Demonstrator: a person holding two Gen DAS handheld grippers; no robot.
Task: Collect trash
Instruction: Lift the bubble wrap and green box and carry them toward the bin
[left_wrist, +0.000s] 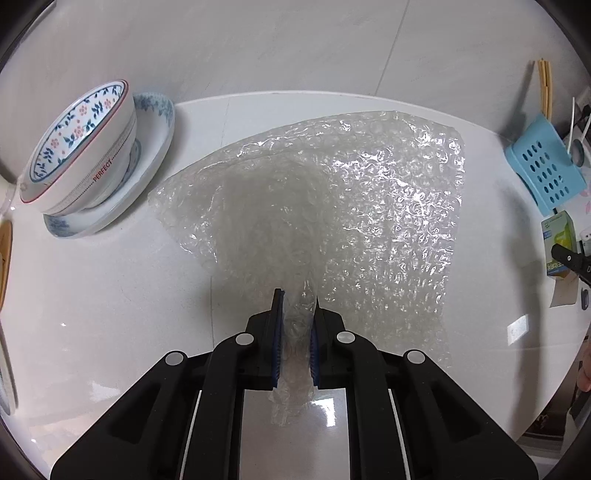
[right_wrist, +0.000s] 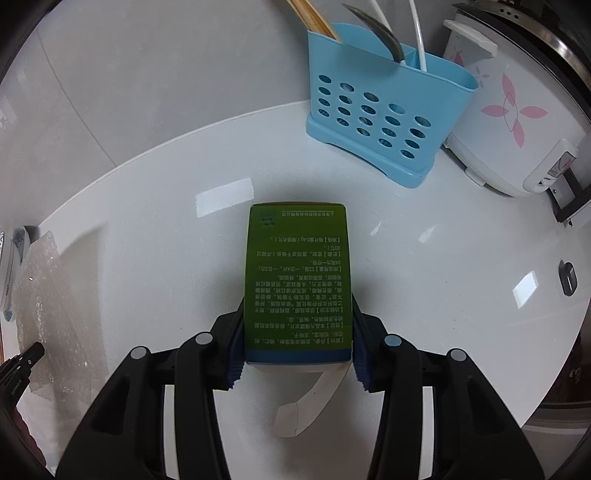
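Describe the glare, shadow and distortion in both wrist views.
Left wrist view: the bubble wrap sparkles with highlights on its right half, and a grey shadow darkens its middle; the counter edge bows from fisheye. Right wrist view: bright window-like glare patches on the counter; the green box stays sharp and readable.

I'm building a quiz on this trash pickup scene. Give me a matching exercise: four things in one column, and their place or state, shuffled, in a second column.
Things:
1. clear bubble wrap sheet
2. green printed cardboard box
3. floral-rimmed white bowl
4. light blue perforated plastic utensil holder

Places or states:
A. stands beside the white rice cooker
B. clamped in the right gripper
C. sits tilted on a blue-patterned plate
D. pinched in the left gripper

Pairs: 1-D, 2-B, 3-C, 4-A
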